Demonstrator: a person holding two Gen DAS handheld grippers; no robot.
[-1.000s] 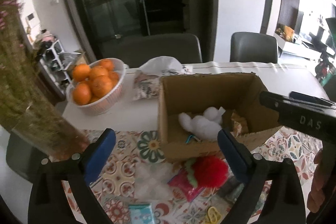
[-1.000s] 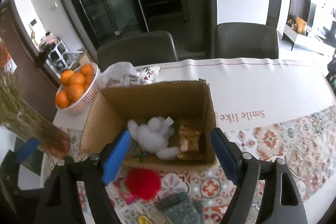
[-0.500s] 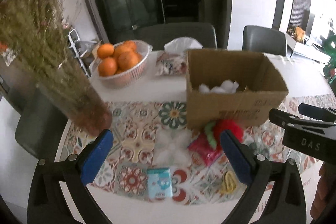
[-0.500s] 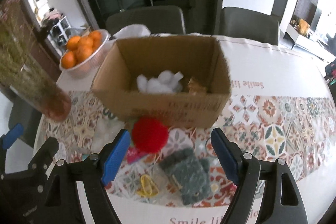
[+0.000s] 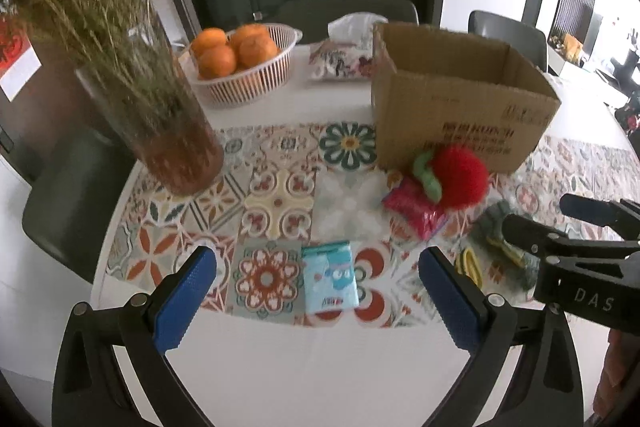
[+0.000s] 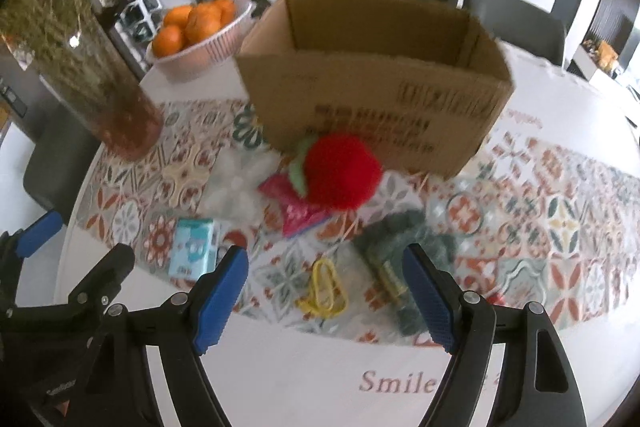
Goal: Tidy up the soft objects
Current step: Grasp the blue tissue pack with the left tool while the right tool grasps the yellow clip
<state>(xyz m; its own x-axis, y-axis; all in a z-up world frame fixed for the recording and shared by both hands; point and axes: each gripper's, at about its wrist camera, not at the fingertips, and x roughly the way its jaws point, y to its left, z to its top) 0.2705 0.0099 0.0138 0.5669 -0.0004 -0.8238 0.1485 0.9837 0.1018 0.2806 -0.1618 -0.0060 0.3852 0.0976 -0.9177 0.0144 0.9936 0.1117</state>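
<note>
Both grippers have drawn back from the cardboard box (image 6: 372, 83) since a second ago, when they hung over its open top with white fluff showing inside; now they sit low near the table edge and only the box's outer wall shows.

The right gripper (image 6: 326, 301) has its jaws spread wide and empty. Between them, just ahead, lies a yellow clip (image 6: 322, 289); at the inner side of the right-hand jaw lies a grey-green knitted piece (image 6: 404, 247). Beyond the jaws, a red pompom (image 6: 340, 173) rests on a pink packet (image 6: 296, 205), touching the box's near wall.

The left gripper (image 5: 318, 297) is likewise spread and holds nothing. A light-blue tissue pack (image 5: 330, 277) lies between its jaws, a little ahead; farther on is a patch of white fluff (image 5: 348, 203). Left of the jaws stands a glass vase (image 5: 160, 115), with a basket of oranges (image 5: 240, 67) behind it.

The likely step is picking the next soft item. For the knitted piece, the right gripper should probably shift rightward to centre over it, come down squarely, and close on its bulk so the clip is not caught. The pompom will squash, so a deep, gentle pinch seems best.
</note>
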